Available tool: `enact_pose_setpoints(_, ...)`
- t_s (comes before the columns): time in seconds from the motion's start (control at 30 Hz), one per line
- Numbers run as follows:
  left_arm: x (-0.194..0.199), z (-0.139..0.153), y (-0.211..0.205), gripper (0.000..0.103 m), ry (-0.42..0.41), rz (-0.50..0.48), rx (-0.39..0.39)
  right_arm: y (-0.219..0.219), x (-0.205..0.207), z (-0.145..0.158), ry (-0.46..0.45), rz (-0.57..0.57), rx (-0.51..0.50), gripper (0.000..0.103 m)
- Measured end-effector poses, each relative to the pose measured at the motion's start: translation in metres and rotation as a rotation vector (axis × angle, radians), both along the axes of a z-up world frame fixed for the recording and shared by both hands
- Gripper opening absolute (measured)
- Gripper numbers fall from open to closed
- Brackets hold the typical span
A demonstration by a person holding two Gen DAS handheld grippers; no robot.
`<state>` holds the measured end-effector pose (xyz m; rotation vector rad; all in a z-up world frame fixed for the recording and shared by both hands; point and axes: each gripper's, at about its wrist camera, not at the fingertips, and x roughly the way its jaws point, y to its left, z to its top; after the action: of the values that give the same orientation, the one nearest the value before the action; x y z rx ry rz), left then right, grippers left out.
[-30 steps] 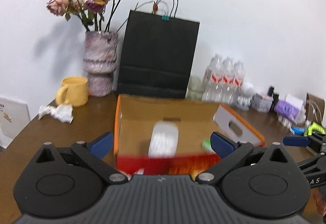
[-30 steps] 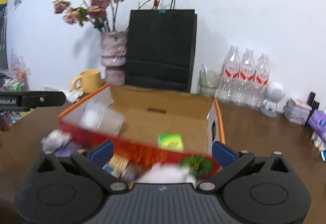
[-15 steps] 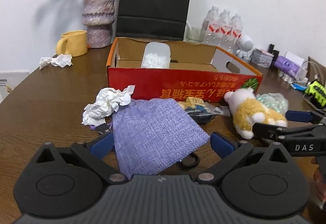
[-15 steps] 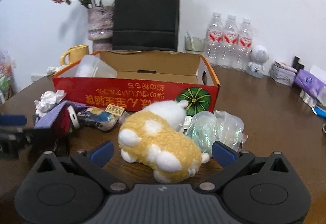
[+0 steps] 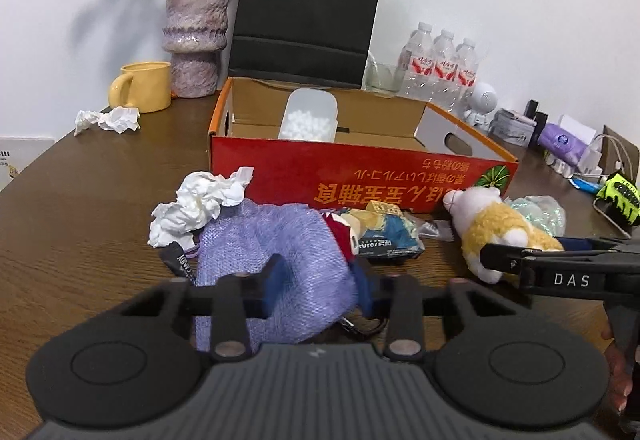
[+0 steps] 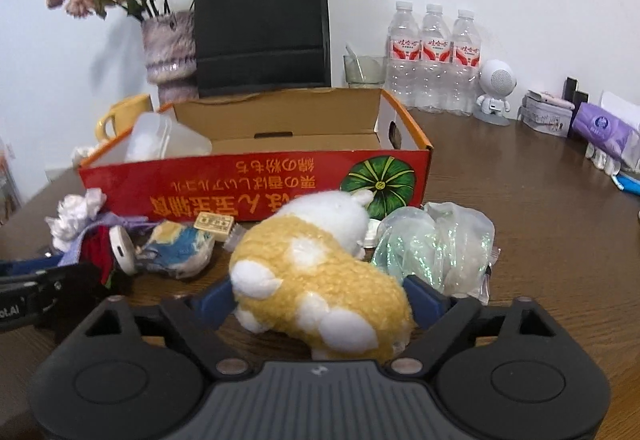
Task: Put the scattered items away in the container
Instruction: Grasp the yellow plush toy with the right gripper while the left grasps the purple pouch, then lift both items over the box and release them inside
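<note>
A red cardboard box (image 5: pixel 360 176) stands open on the brown table with a clear plastic tub (image 5: pixel 308 116) inside it. In front of it lie a crumpled tissue (image 5: pixel 196 200), a purple cloth pouch (image 5: pixel 280 240), a blue snack packet (image 5: pixel 384 236), a yellow and white plush toy (image 6: pixel 316 280) and a glittery clear bag (image 6: pixel 436 244). My left gripper (image 5: pixel 320 284) is closing, and its pads bunch the pouch between them. The jaws of my right gripper (image 6: pixel 320 300) are closing too, with the pads against the plush toy's sides.
Behind the box stand a black paper bag (image 5: pixel 308 12), a vase of dried roses (image 5: pixel 196 40), a yellow mug (image 5: pixel 142 86) and three water bottles (image 5: pixel 444 68). Another tissue (image 5: pixel 108 120) lies at the far left. Small clutter lines the table's right edge (image 5: pixel 560 140).
Both grippers sank from over the box to the items in front of it. The left jaws closed onto the purple pouch and bunched it. The right jaws narrowed around the plush toy.
</note>
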<state>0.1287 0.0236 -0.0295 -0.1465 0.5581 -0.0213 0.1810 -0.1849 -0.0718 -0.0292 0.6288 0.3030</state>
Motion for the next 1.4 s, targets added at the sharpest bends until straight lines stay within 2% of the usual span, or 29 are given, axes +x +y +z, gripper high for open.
enact_pose_setpoints(0.13,-0.008,0.002,0.005,0.017,-0.012,0.006,-0.012,-0.004,-0.008,0.001,-0.012,0.017,0.016,0.077)
enact_pose_setpoints(0.23,-0.017,0.008,0.01,0.013,-0.034,0.001,-0.03,-0.009,-0.015,0.004,-0.019,0.028,0.044,0.062)
enact_pose_setpoints(0.27,-0.02,0.01,0.011,0.011,-0.04,-0.001,-0.032,-0.011,-0.018,0.005,-0.023,0.035,0.051,0.049)
enact_pose_setpoints(0.3,-0.023,0.013,0.012,0.011,-0.047,-0.005,-0.04,-0.011,-0.021,0.005,-0.021,0.041,0.06,0.047)
enact_pose_setpoints(0.4,-0.03,0.02,0.016,0.008,-0.069,-0.006,-0.048,-0.012,-0.028,0.006,-0.032,0.053,0.062,0.044)
enact_pose_setpoints(0.6,-0.041,0.037,0.016,0.008,-0.129,-0.013,-0.045,-0.021,-0.046,0.019,-0.085,0.075,0.106,0.04)
enact_pose_setpoints(1.03,-0.044,0.089,0.009,0.008,-0.306,-0.046,-0.027,-0.032,-0.057,0.06,-0.22,0.089,0.147,0.04)
enact_pose_setpoints(1.2,-0.013,0.118,0.005,0.008,-0.391,-0.058,-0.021,-0.026,-0.028,0.086,-0.292,0.093,0.14,0.04)
enact_pose_setpoints(1.3,0.019,0.126,0.004,0.008,-0.392,-0.064,-0.041,-0.014,0.005,0.096,-0.304,0.094,0.122,0.04)
enact_pose_setpoints(1.4,0.062,0.119,0.007,0.008,-0.361,-0.049,-0.049,0.0,0.046,0.095,-0.286,0.088,0.113,0.04)
